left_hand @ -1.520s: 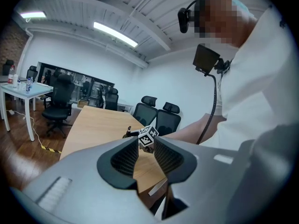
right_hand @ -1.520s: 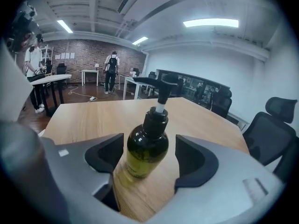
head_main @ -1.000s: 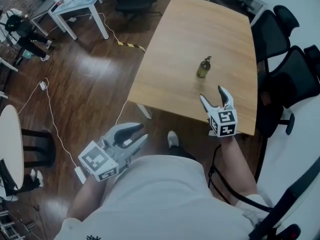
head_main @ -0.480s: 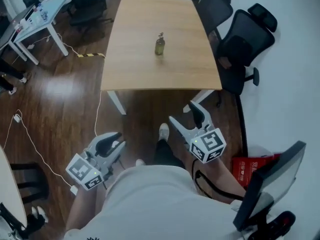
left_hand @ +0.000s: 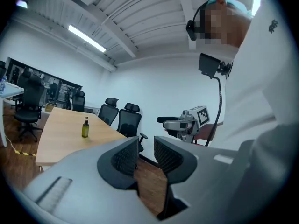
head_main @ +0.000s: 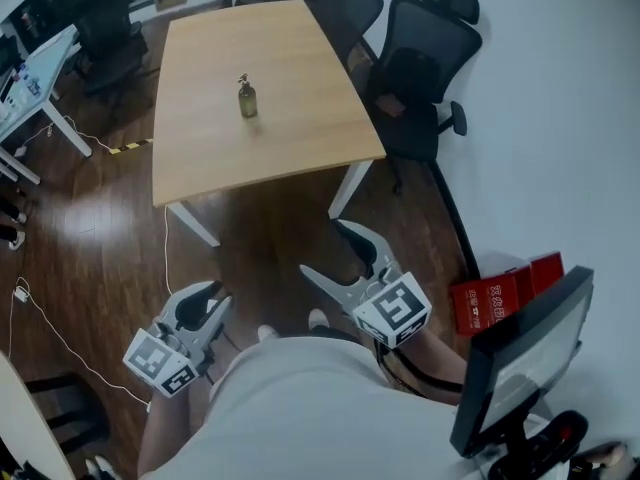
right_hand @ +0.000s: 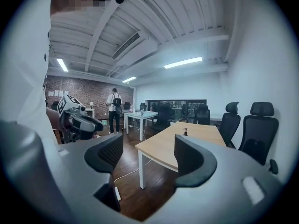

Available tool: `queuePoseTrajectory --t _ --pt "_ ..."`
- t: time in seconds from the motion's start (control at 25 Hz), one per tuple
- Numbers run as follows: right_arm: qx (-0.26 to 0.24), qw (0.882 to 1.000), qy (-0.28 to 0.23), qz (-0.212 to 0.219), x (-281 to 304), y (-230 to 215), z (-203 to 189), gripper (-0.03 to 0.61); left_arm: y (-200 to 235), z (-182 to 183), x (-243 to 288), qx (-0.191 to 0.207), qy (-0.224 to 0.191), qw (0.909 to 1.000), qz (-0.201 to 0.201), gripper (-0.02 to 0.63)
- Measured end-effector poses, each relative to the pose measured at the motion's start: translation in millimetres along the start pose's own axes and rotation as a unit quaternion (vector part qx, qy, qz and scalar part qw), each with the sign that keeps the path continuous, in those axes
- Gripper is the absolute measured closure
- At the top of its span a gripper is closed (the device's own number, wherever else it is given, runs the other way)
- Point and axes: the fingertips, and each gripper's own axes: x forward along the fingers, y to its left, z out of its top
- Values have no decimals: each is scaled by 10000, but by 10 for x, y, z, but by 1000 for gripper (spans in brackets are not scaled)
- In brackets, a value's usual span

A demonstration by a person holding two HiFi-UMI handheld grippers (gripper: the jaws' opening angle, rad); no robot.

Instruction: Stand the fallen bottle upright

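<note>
A small olive-green pump bottle (head_main: 247, 98) stands upright on the light wooden table (head_main: 290, 128), toward its far middle. Both grippers hang low by the person's body over the dark floor, well short of the table. My right gripper (head_main: 330, 253) is open wide and empty, and it faces the table (right_hand: 187, 146) and the distant bottle (right_hand: 185, 132). My left gripper (head_main: 203, 308) holds nothing, its jaws a narrow gap apart. In the left gripper view the bottle (left_hand: 85, 128) shows far off to the left of the left gripper (left_hand: 145, 155).
Black office chairs (head_main: 425, 58) line the table's right side. A red box (head_main: 505, 288) and a monitor (head_main: 520, 358) stand at the lower right by the white wall. A white desk (head_main: 30, 68) and a floor cable (head_main: 60, 338) lie at the left. A person (right_hand: 113, 108) stands far off.
The right gripper has drawn back from the table's near edge to the person's body. The table and upright bottle now lie farther off and more to the left. The left gripper has sunk lower.
</note>
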Motion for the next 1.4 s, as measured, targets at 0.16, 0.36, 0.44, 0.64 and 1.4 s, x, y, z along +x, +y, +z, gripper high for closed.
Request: queuePoseTrajectory --t 0.16,0.36,0.44,0.64,1.4 --pt "-13 10000 -31 -52 -125 -123 -6 232 -115 48 233 5 13 9998 -180 515" --pt "-82 10000 15 -20 -251 -285 -13 239 -259 84 502 24 69 9996 -278 515" --pt "-97 9999 14 33 -260 -326 -6 241 -291 105 581 32 100 9995 -290 515" --pt "-56 9999 -16 145 -297 -457 -4 242 -345 116 765 40 172 9995 -262 515" --pt "-181 9991 32 381 -309 -661 -32 267 -437 208 1000 145 187 9996 -132 515"
